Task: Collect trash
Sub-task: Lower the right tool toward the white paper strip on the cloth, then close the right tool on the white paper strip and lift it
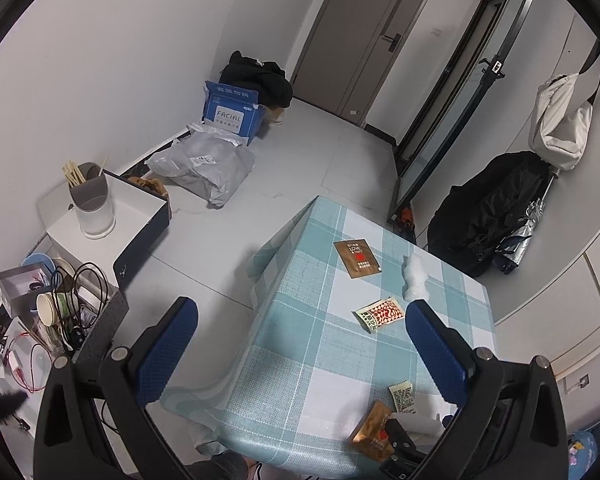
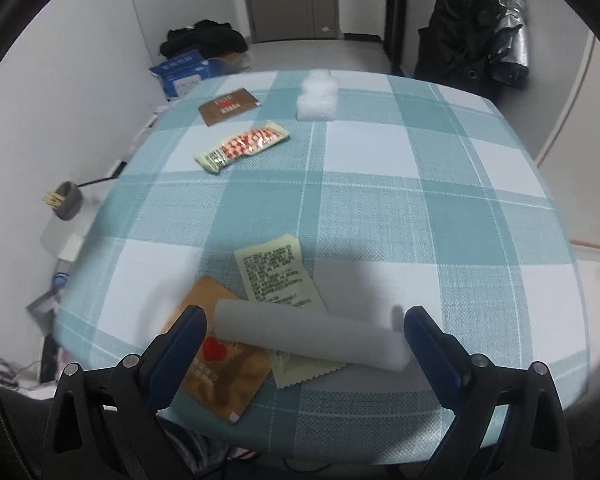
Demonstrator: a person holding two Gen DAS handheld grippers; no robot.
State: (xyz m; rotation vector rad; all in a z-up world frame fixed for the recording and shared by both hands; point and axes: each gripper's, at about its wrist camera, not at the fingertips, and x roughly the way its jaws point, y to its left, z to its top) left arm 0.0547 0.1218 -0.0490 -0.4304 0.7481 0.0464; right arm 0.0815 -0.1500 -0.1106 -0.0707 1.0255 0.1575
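Two views, left wrist first. Left gripper (image 1: 302, 318) spread wide, held high above the near left corner of the table (image 1: 300, 380), holding nothing. Only this view shows the floor: a blue box (image 1: 233, 114) marked "FACIAL", a grey mailing bag (image 1: 208, 168), a holder with chopsticks (image 1: 89, 200) on a white box. On the checked cloth, a brown packet (image 1: 358, 258) reads "LOVE"; nearer lie a red-and-white wrapper (image 1: 380, 314), a white wad (image 1: 415, 276) at the far side, a printed slip (image 1: 403, 397) and an orange packet (image 1: 374, 434). A white bag (image 1: 560, 116) hangs on the right wall.

Right wrist view. Right gripper (image 2: 305, 326) also spread, low over the near table edge, its blue fingers (image 2: 188, 340) either side of a white paper roll (image 2: 312, 340); contact cannot be told. The roll lies across the orange packet (image 2: 220, 372), which bears a red heart, and the printed slip (image 2: 276, 276), text too small to read. Farther off: wrapper (image 2: 244, 145), brown packet (image 2: 228, 106), white wad (image 2: 317, 98).
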